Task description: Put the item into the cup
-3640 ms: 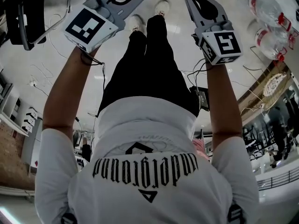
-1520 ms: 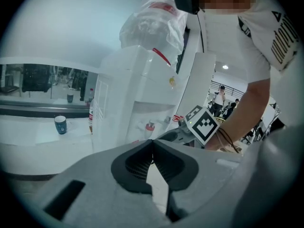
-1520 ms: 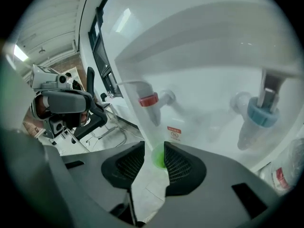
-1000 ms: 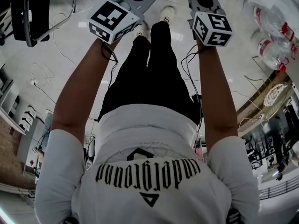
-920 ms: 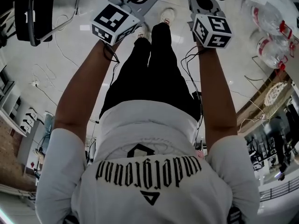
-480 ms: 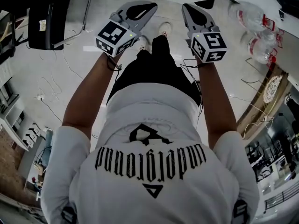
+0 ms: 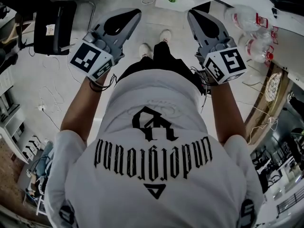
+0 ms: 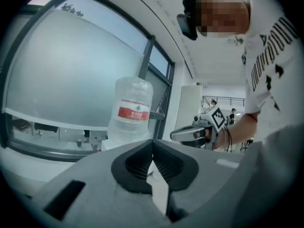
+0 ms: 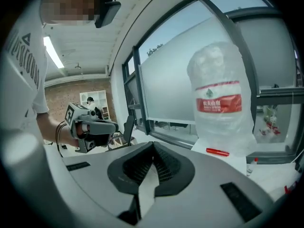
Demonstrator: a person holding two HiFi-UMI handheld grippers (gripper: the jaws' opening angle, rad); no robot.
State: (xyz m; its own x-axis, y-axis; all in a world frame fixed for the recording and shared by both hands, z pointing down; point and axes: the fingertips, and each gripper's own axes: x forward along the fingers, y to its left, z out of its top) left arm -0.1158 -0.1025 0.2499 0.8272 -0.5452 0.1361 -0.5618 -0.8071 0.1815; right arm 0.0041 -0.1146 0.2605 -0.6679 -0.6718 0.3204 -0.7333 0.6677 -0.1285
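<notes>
The left gripper (image 7: 136, 14) reaches out over the floor, its jaws pressed together on nothing. The right gripper (image 7: 192, 14) beside it is likewise closed and empty. Neither item nor cup can be made out in any view, so its weight, stiffness and best hold cannot be judged. The shirt (image 7: 152, 148) reads "underground", upside down. The bottles (image 7: 256, 49) at far right carry red labels, their print too small to read.

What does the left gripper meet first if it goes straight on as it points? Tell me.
Probably the large clear water bottle with a red label, standing ahead and slightly left of where the shut, empty left gripper points. How far off it is cannot be told.
</notes>
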